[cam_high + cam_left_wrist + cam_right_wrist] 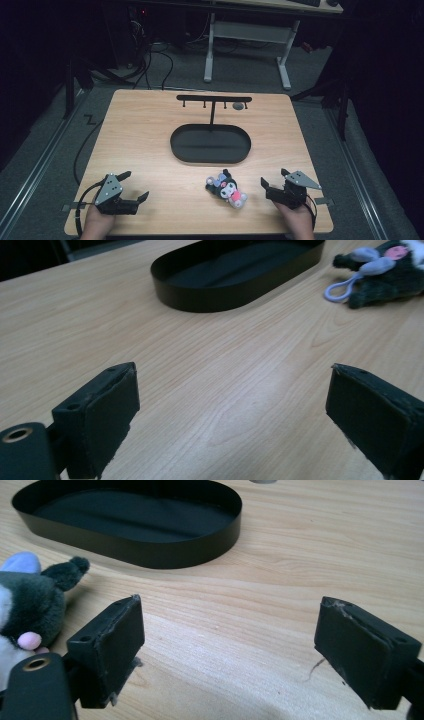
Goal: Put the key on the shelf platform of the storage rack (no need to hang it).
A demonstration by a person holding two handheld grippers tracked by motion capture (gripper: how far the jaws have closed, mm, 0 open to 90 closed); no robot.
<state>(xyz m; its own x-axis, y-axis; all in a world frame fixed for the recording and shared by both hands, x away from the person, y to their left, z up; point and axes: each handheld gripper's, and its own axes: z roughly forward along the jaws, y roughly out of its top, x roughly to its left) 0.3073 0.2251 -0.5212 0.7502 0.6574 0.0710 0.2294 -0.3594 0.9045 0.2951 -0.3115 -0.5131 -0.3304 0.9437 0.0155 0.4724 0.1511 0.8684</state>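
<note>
Nearest, the left gripper (pixel 134 188) and right gripper (pixel 272 183) rest spread wide and empty, the plush toy (pixel 227 188) lying between them, nearer the right, where a loose pinch on its soft body might slip, with the black tray (pixel 210 143) and what looks like a hook stand (pixel 213 99) beyond.

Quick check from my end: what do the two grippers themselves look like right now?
Both are black. The left gripper and right gripper each carry a grey three-cornered plate on top and a trailing black cable. Jaws are blocky black pads; the right pair has frayed edges.
</note>
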